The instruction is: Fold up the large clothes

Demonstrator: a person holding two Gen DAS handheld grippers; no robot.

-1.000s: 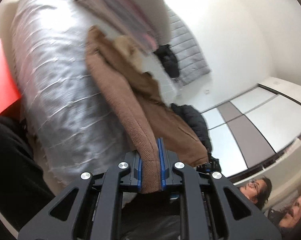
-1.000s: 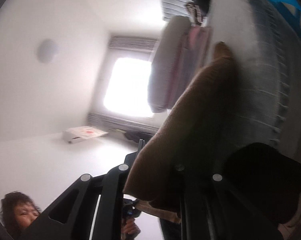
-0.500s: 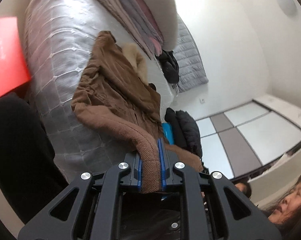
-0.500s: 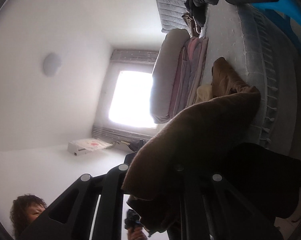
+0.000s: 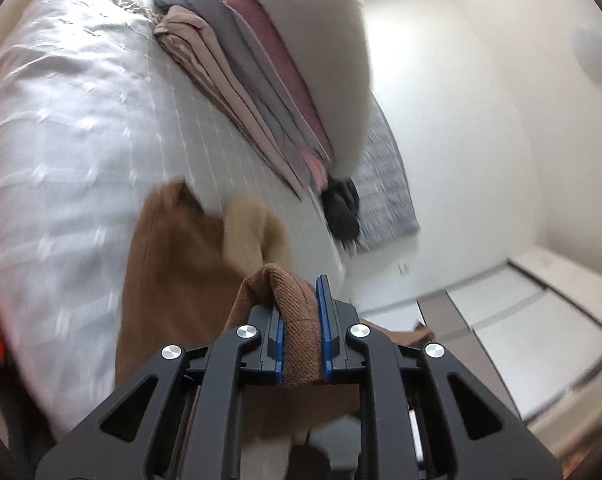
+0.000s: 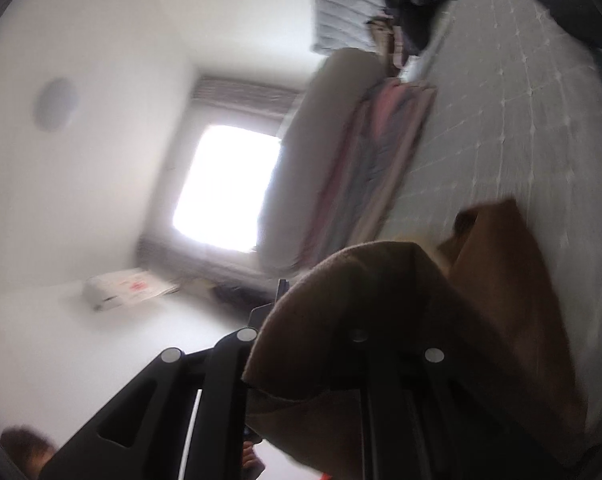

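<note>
A large brown coat (image 5: 181, 280) with a pale fur collar (image 5: 253, 224) hangs over the grey quilted bed (image 5: 73, 120). My left gripper (image 5: 299, 320) is shut on its ribbed knit edge, held between the blue pads (image 5: 323, 312). In the right wrist view the coat (image 6: 501, 280) drapes over my right gripper (image 6: 321, 328) and hides its fingertips; the cloth stays bunched on it, so it looks shut on the coat. Both views are blurred.
A stack of folded clothes (image 5: 269, 92) under a grey pillow (image 5: 321, 40) lies on the bed, with a black garment (image 5: 341, 216) beyond. The stack also shows in the right wrist view (image 6: 361, 168), by a bright window (image 6: 225, 188). A person's head (image 6: 25, 452) is low left.
Both grippers have swung forward over the bed with the coat. The folded stack is now much closer, and the coat spreads flatter below the left gripper.
</note>
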